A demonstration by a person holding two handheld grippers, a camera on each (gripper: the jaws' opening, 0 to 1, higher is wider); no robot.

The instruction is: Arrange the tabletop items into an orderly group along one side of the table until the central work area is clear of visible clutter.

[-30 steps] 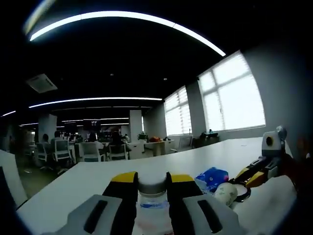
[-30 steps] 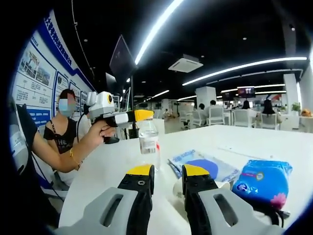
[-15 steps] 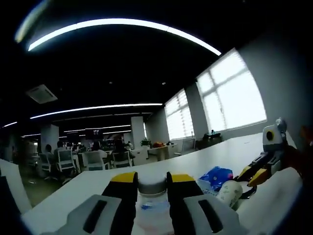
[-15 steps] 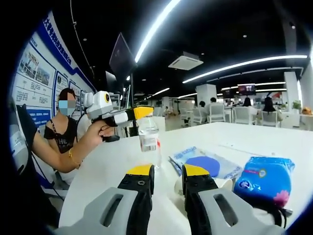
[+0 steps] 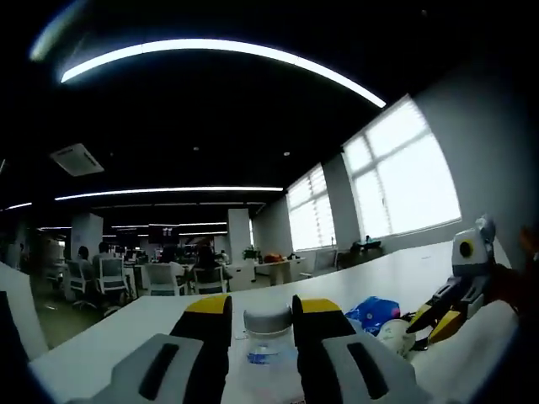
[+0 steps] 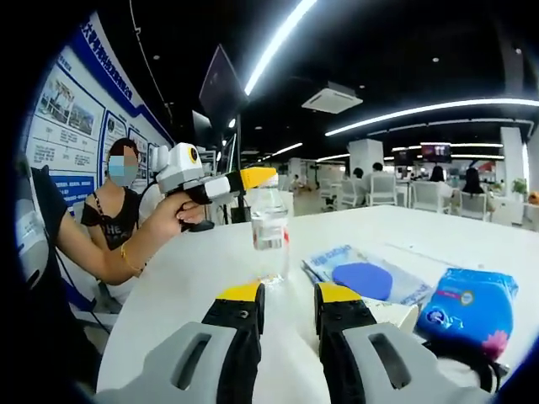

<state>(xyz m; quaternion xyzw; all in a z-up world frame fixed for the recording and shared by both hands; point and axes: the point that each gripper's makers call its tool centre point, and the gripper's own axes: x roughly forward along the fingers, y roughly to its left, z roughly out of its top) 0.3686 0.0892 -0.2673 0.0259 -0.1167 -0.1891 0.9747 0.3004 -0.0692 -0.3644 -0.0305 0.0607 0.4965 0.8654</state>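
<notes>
- In the left gripper view, the left gripper's (image 5: 259,313) yellow-tipped black fingers (image 5: 208,310) are clamping the clear plastic water bottle with a grey cap (image 5: 268,321) at its neck, one finger on each side of the cap.
- In the right gripper view, that gripper (image 6: 253,178) is coming in from the left with a person's hand (image 6: 173,216) around its grip, and the bottle (image 6: 269,233) is hanging upright from its tips, its base at or just above the white bench (image 6: 194,278); contact cannot be told.
- The right gripper's (image 6: 289,295) own fingers (image 6: 240,296) are standing narrow and parallel with nothing between them, low over the bench and near the bottle.
- Just beyond its right finger, a blue oval pad on a clear plastic sleeve (image 6: 364,277) is lying flat on the bench.
- A blue plastic packet with white print (image 6: 468,310) is sitting further right, touching a black cable at its lower edge.
- In the left gripper view, the blue packet (image 5: 370,311) and a whitish rounded object (image 5: 391,332) are lying beside the right gripper (image 5: 438,316), right of the bottle.
- A seated person in a dark top (image 6: 103,225) is sitting at the bench's left edge.
</notes>
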